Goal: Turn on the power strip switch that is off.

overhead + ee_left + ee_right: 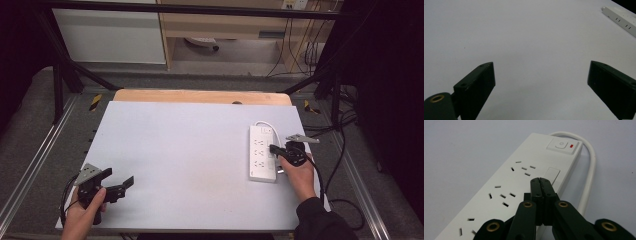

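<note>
A white power strip (262,151) lies on the right part of the white table (190,160), with its white cable (265,123) looping from the far end. In the right gripper view the power strip (506,192) shows several sockets, a switch button (560,144) and a red light (571,145). My right gripper (274,149) hovers at the strip's right edge, shut with nothing between its jaws; its tips (540,180) sit above the strip's top face. My left gripper (120,181) rests open at the front left corner, over bare table (536,50). The strip's end (621,18) appears far off.
A wooden board edge (200,96) runs behind the white tabletop. Black frame legs (65,75) and cables (340,150) stand around the table. A cabinet (110,35) and desk are beyond it on the floor.
</note>
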A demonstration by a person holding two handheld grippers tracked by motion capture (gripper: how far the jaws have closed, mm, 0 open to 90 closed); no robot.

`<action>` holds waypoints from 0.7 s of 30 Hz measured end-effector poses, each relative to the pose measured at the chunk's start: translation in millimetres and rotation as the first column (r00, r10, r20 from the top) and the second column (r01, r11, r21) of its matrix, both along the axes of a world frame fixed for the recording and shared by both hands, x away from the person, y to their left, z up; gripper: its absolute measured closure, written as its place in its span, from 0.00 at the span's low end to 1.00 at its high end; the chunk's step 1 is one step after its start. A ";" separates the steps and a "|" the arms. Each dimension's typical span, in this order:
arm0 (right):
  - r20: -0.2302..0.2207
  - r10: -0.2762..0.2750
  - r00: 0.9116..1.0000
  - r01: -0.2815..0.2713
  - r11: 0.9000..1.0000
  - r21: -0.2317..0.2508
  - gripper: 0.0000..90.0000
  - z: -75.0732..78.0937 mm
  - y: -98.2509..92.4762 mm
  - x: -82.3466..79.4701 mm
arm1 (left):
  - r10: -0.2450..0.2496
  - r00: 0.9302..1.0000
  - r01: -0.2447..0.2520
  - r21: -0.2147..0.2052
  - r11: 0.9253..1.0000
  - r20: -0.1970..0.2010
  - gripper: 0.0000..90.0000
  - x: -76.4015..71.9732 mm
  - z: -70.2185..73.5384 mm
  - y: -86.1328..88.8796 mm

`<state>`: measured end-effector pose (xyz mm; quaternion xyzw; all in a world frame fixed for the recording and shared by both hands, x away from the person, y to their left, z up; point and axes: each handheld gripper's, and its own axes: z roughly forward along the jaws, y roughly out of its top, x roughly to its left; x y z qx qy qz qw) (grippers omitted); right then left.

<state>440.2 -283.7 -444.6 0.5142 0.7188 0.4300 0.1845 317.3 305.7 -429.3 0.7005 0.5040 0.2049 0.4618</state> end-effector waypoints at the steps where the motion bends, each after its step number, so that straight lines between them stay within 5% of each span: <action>1: 0.000 0.000 1.000 0.000 1.000 0.000 1.00 0.1 0.0 0.0 | 0.001 1.000 -0.001 0.002 1.000 0.001 0.08 0.0 0.0 0.1; 21: 0.024 0.003 1.000 -0.004 1.000 0.028 0.94 7.1 -0.7 -3.0 | 0.000 1.000 0.000 0.003 1.000 0.001 0.09 0.0 -0.1 0.4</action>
